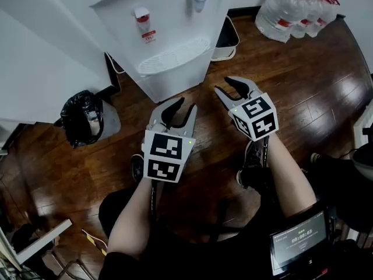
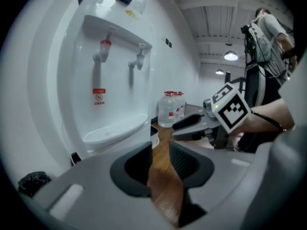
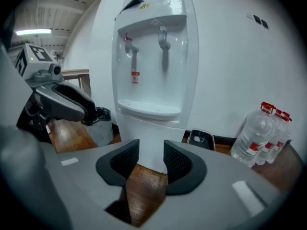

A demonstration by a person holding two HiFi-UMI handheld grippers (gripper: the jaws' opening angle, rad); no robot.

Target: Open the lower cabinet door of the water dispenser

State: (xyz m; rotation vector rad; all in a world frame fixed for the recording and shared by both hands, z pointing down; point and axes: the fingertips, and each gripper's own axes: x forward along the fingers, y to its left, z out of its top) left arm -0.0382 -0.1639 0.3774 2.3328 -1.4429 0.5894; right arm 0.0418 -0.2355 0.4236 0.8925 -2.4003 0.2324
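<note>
The white water dispenser (image 1: 157, 34) stands against the wall, with two taps and a drip tray over its lower cabinet door (image 1: 175, 85), which is closed. My left gripper (image 1: 183, 106) hovers above the wooden floor just in front of that door, open and empty. My right gripper (image 1: 223, 84) is beside it to the right, also open with nothing between its jaws. In the right gripper view the dispenser (image 3: 153, 71) fills the centre and its lower front (image 3: 146, 135) shows just beyond my right gripper (image 3: 151, 147). The left gripper view has the dispenser (image 2: 110, 80) to the left of my left gripper (image 2: 160, 150).
A bin lined with a black bag (image 1: 84, 118) stands left of the dispenser, and a small white bin (image 1: 226, 37) sits to its right. Several large water bottles (image 1: 294, 7) are grouped at the back right. A person (image 2: 268, 32) stands behind in the left gripper view.
</note>
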